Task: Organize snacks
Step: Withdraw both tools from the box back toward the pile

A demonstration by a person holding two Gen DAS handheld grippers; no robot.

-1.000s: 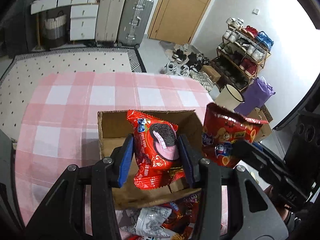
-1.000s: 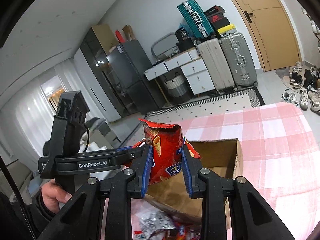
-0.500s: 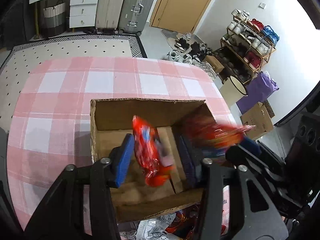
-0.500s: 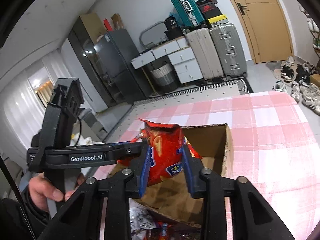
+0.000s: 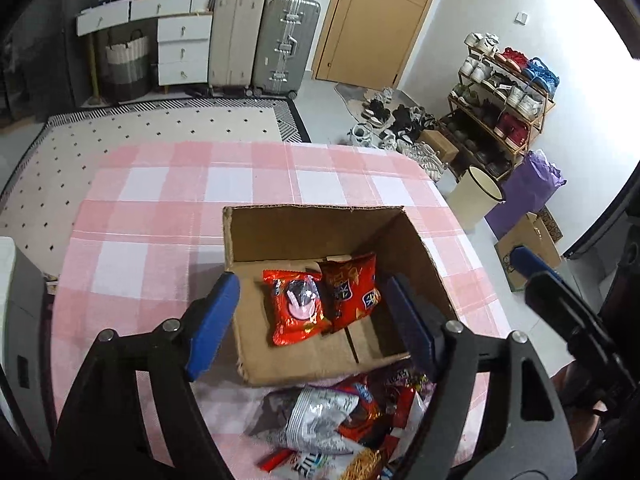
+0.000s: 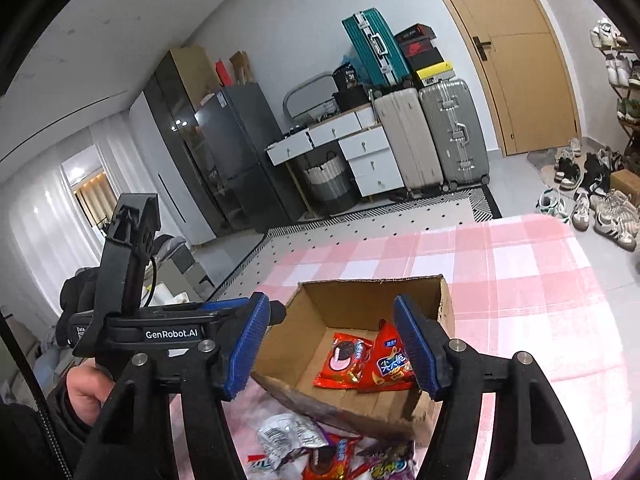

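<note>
An open cardboard box (image 5: 316, 228) (image 6: 372, 292) stands on the pink checked tablecloth. Inside it lie two red snack packs side by side: a cookie pack (image 5: 296, 306) (image 6: 344, 364) and a chip pack (image 5: 352, 290) (image 6: 388, 364). My left gripper (image 5: 316, 320) hovers above the box, its jaws opening, nothing between them. My right gripper (image 6: 332, 344) also hangs over the box, jaws opening and empty. A heap of loose snack packs (image 5: 340, 420) (image 6: 320, 452) lies in front of the box.
The tablecloth (image 5: 160, 208) stretches left and behind the box. The right gripper's arm (image 5: 572, 320) shows at the right edge of the left wrist view. A hand (image 6: 84, 392) holds the left gripper. Suitcases (image 5: 264, 40), drawers and a shoe rack (image 5: 504, 96) stand beyond.
Both grippers held a red pack a second ago. They moved over the box, their jaws spread, and the two packs dropped to the box floor.
</note>
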